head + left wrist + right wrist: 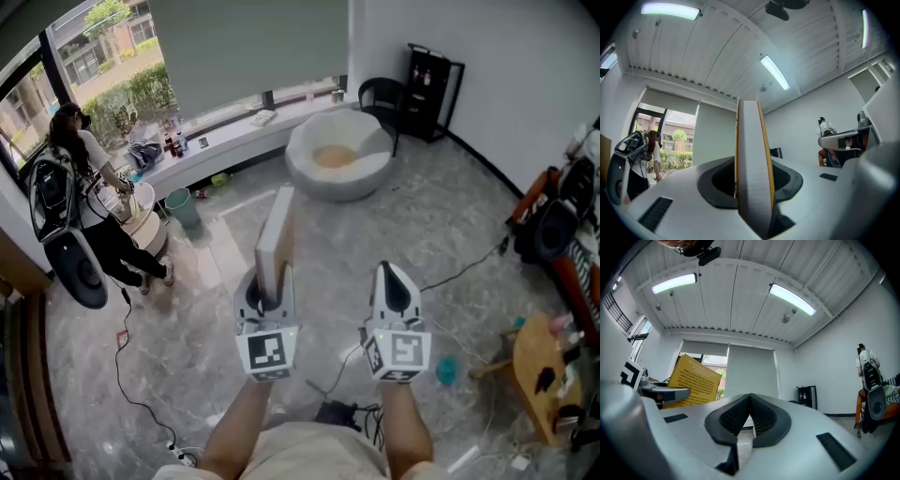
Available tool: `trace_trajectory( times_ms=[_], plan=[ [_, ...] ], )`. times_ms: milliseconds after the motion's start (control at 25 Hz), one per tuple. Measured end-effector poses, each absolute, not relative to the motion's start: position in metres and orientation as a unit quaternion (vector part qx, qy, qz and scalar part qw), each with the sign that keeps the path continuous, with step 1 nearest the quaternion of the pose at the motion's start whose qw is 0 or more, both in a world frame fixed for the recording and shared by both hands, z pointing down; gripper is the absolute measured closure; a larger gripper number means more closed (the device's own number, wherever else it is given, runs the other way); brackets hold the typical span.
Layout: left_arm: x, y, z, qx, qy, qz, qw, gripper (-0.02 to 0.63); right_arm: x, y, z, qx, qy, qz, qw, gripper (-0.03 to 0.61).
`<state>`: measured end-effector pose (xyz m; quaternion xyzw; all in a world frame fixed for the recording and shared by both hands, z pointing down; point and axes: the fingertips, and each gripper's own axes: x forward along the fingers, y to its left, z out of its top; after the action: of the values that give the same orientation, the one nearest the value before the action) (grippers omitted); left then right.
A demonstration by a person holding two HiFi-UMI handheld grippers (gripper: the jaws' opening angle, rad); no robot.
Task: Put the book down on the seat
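book (275, 239) clamped upright between jaws of left gripper (268, 286), held well short of seat (370, 173), right gripper (392, 281) likewise short of seat, jaws clenched on nothing

Grey marbled floor (441, 216), white walls (525, 56), a wide window (94, 66) with lowered blind (244, 47), a black shelf (433, 80) against the wall.

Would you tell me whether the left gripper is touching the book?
Touching: the left gripper view shows the left gripper clamping the book, one jaw against each cover.
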<state>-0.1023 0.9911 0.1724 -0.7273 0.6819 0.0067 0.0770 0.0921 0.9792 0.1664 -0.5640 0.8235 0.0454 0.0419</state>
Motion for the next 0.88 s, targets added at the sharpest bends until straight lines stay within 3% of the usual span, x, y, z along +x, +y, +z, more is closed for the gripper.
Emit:
trace_trajectory(
  times_ms=[880],
  plan=[
    [-0.078,0.882,0.193,-0.741,0.669,0.019,0.051,0.465,0.112,0.877,0.198,-0.567,0.823,0.014,0.02,0.575]
  ],
)
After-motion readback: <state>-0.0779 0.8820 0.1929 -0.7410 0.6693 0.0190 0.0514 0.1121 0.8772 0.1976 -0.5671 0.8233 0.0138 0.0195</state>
